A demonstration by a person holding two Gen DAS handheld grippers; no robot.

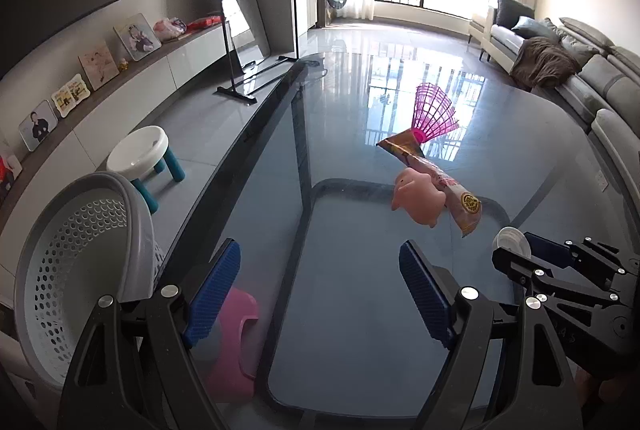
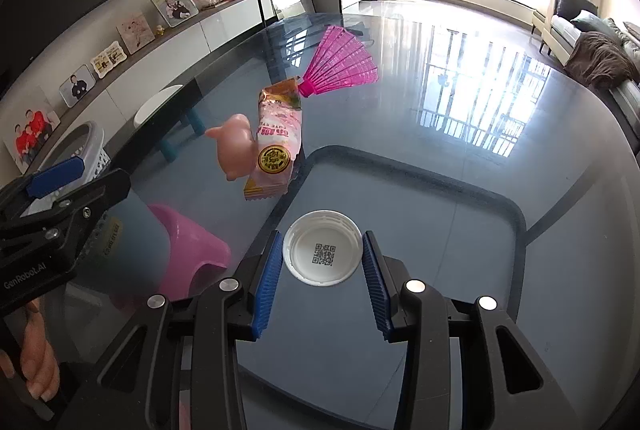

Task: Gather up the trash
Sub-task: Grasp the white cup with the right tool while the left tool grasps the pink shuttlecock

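A white plastic lid [image 2: 322,253] with a QR code inside lies on the glass table [image 2: 480,149]. My right gripper [image 2: 322,236] is shut on it, a blue pad against each side of its rim. The left wrist view shows the lid [image 1: 512,244] at the tip of the right gripper [image 1: 520,250]. Farther back lie a pink snack wrapper [image 2: 278,141], a pink pig toy [image 2: 236,145] touching it, and a pink shuttlecock [image 2: 344,63]. My left gripper [image 1: 320,286] hangs open over bare glass near the table's left edge, with nothing between its fingers.
A grey perforated basket [image 1: 80,250] stands on the floor just left of the table. Through the glass a pink stool [image 1: 236,334] shows underneath. A white stool with teal legs [image 1: 138,153] stands beyond the basket. Sofas line the right wall.
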